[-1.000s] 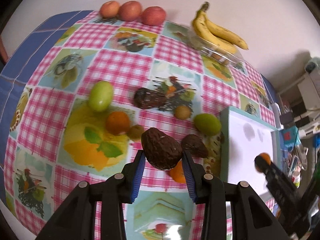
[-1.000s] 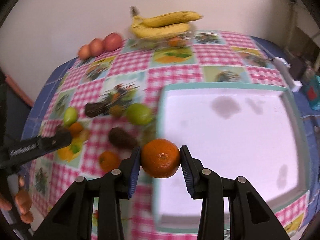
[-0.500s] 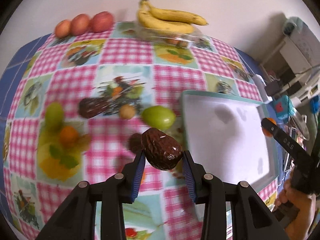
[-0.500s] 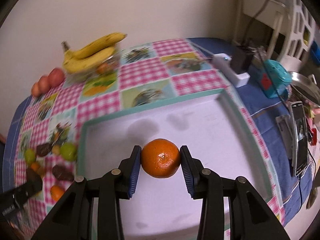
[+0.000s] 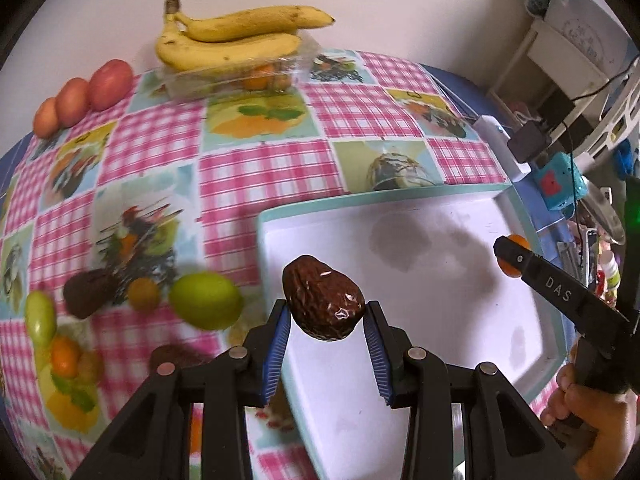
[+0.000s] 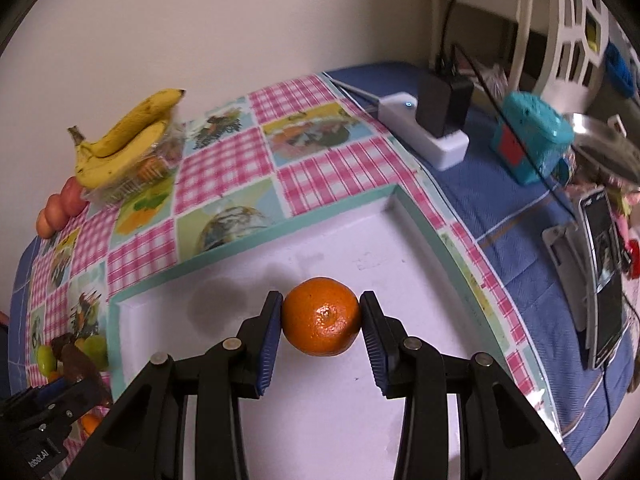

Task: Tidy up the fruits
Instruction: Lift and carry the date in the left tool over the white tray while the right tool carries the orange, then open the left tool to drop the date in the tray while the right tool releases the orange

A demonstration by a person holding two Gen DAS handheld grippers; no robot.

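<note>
My left gripper is shut on a dark brown avocado, held over the left edge of a white tray with a teal rim. My right gripper is shut on an orange mandarin above the middle of the tray. In the left wrist view the right gripper reaches in from the right with the mandarin behind its tip. On the checked cloth left of the tray lie a green fruit, another avocado, small oranges and a green pear-shaped fruit.
Bananas rest on a clear box at the back by the wall, with three red apples to their left. Right of the tray stand a white power strip, a teal box and a phone. A hand holds the right gripper.
Both grippers have swung right with their fruit: the avocado from above the loose fruits to the tray's left edge, the mandarin from the tray's near left corner to over its middle.
</note>
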